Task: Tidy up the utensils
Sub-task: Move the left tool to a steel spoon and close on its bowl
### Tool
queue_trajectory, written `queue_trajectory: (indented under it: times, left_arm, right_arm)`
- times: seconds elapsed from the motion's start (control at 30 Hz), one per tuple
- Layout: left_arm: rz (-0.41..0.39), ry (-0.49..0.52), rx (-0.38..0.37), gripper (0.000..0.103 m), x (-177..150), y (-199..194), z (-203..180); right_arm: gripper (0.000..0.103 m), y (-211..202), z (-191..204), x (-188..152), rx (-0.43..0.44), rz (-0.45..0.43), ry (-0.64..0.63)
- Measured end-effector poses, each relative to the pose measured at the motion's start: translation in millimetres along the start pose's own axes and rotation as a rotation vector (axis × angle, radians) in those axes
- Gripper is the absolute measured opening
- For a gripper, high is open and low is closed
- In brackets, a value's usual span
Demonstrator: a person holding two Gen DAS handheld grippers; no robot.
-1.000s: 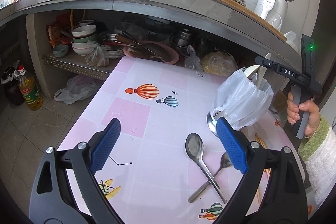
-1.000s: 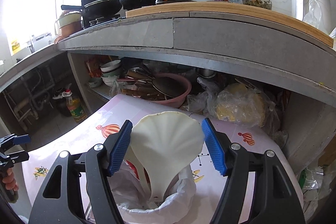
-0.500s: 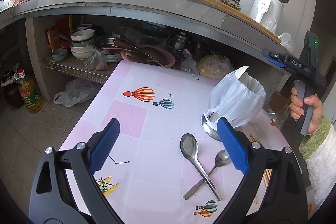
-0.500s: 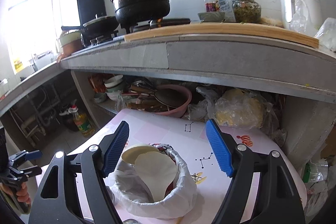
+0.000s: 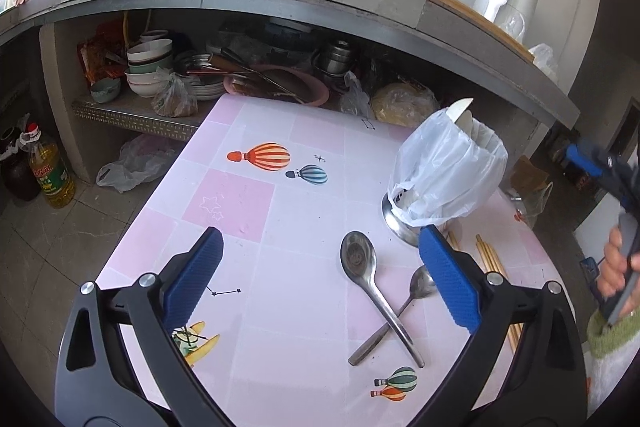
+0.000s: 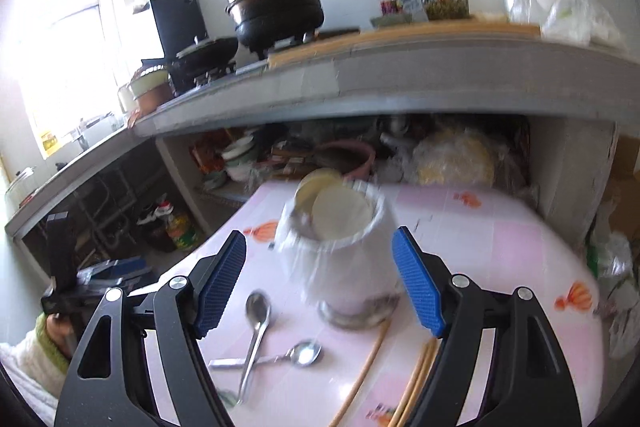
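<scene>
On the bench (image 5: 280, 267) two spoons (image 5: 376, 291) lie crossed, bowls toward the bagged holder (image 5: 444, 171); left gripper (image 5: 320, 279) jaws opening, right gripper (image 6: 320, 287) jaws released, both empty

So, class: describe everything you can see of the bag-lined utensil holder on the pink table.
The utensil holder stands upright near the table's far right side. It looks like a shiny metal cup, mostly hidden under a thin white plastic bag whose loose folds hang over the rim. Pale flat utensils poke out the top. Neither hand-held gripper touches it.
</scene>
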State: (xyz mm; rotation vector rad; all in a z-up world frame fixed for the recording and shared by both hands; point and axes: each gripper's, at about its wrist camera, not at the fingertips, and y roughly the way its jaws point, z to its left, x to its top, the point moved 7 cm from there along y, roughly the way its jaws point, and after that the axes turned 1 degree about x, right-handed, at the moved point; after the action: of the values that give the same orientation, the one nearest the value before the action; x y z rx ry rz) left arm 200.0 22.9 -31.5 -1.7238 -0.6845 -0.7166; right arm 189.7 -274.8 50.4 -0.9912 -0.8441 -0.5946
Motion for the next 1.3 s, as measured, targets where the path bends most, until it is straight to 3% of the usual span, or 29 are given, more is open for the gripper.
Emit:
queue_trajectory:
  times: [0.27, 0.43, 0.63, 0.8, 0.87, 0.93, 1.1, 1.3]
  left_arm:
    - [0.056, -0.013, -0.055, 0.095, -13.5, 14.4, -4.7]
    - [0.076, -0.012, -0.116, 0.095, -18.6, 25.2, -14.4]
    - [0.096, 0.134, -0.116, 0.095, -21.6, 57.8, -33.7]
    - [0.157, 0.233, -0.138, 0.094, -22.1, 94.4, -37.0]
    - [0.185, 0.259, -0.165, 0.087, -23.5, 104.6, -37.4]
    - [0.24, 0.281, -0.201, 0.073, -26.2, 117.3, -38.2]
    - [0.355, 0.309, -0.287, 0.061, -35.0, 139.3, -39.4]
    - [0.415, 0.307, -0.345, 0.048, -35.3, 153.1, -39.5]
  right_arm:
    - [0.073, 26.9, 20.8, -89.6, -0.007, 0.136, 0.083]
    - [0.065, 48.8, 22.2, -125.8, -0.03, 0.219, 0.114]
    - [0.063, 58.2, 19.5, -139.5, -0.018, 0.252, 0.146]
    - [0.063, 62.3, 14.2, -138.4, -0.018, 0.262, 0.155]
    - [0.062, 64.5, 11.1, -139.0, -0.019, 0.268, 0.161]
    - [0.062, 67.4, 8.6, -139.2, -0.017, 0.275, 0.166]
    - [0.062, 74.2, 3.2, -140.0, -0.016, 0.288, 0.179]
    - [0.062, 81.2, -3.1, -142.8, -0.018, 0.302, 0.192]
